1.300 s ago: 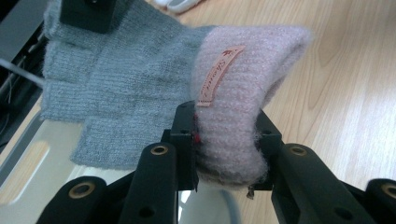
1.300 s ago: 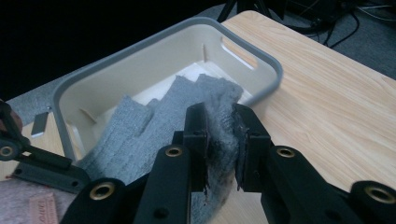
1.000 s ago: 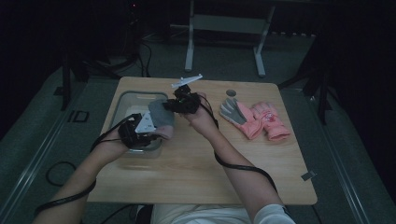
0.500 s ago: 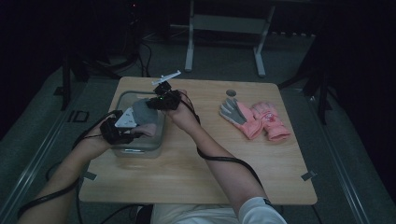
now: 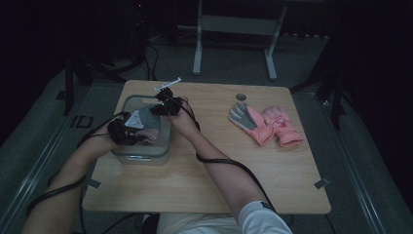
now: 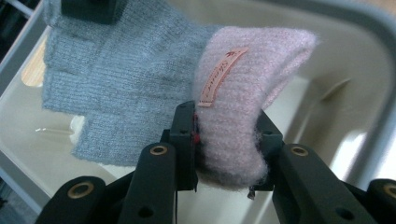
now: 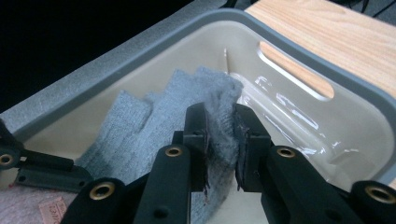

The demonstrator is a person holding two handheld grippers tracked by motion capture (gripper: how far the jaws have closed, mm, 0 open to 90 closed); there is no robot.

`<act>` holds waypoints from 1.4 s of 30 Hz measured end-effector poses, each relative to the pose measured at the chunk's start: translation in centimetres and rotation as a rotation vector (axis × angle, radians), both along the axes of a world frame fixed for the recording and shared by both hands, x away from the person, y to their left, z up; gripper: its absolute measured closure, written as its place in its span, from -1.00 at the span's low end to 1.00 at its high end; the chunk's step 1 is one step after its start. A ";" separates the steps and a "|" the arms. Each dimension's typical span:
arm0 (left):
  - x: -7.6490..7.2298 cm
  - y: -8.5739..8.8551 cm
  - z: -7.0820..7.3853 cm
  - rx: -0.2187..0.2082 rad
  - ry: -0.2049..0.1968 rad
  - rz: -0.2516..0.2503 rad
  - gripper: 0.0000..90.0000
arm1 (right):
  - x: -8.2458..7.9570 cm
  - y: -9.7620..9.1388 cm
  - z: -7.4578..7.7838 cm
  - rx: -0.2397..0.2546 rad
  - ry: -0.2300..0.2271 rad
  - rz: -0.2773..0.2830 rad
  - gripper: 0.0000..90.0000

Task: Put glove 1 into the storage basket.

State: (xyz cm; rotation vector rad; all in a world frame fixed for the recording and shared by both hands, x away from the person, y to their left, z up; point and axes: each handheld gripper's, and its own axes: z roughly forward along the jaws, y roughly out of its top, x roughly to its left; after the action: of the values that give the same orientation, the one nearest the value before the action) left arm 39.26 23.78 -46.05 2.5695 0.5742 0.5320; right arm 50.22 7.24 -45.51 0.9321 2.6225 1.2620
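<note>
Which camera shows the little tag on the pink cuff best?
The left gripper view: the tag sits close and sharp on the pink cuff. The right gripper view catches just a corner of it. In the high view it is too small to tell.

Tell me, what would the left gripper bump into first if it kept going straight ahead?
Probably the tub's pale inner wall, past the glove that the left gripper holds by its pink cuff. Depth is hard to judge.
</note>
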 end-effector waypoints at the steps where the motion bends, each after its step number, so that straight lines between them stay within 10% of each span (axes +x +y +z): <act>1: 0.3 0.0 -0.2 0.000 0.012 0.002 0.52 | 0.2 0.1 -0.3 -0.001 0.012 -0.004 0.72; 11: 2.8 -0.6 -1.7 0.038 0.081 -0.003 0.52 | 1.4 0.1 -2.0 -0.012 0.037 -0.050 0.59; 22: 4.2 -2.0 -2.7 0.104 0.148 0.009 0.42 | 0.8 -2.6 -0.7 0.040 -0.001 -0.061 0.27; 26: 4.0 -2.0 -2.4 0.097 0.144 0.029 -0.09 | 0.0 -3.9 -0.1 0.069 -0.016 -0.054 0.21; 32: 2.6 -1.0 -0.2 -0.039 0.104 0.084 -0.61 | -1.4 -6.7 1.0 0.096 -0.041 -0.033 0.20; 42: 1.1 -2.8 1.6 -0.196 0.059 0.100 -0.82 | -3.9 -10.2 1.9 0.097 -0.078 0.002 0.27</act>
State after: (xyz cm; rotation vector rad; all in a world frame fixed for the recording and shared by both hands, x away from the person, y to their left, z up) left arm 40.37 20.96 -44.49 2.3866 0.7407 0.4113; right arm 46.35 -3.00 -43.57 0.8755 2.5240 1.4068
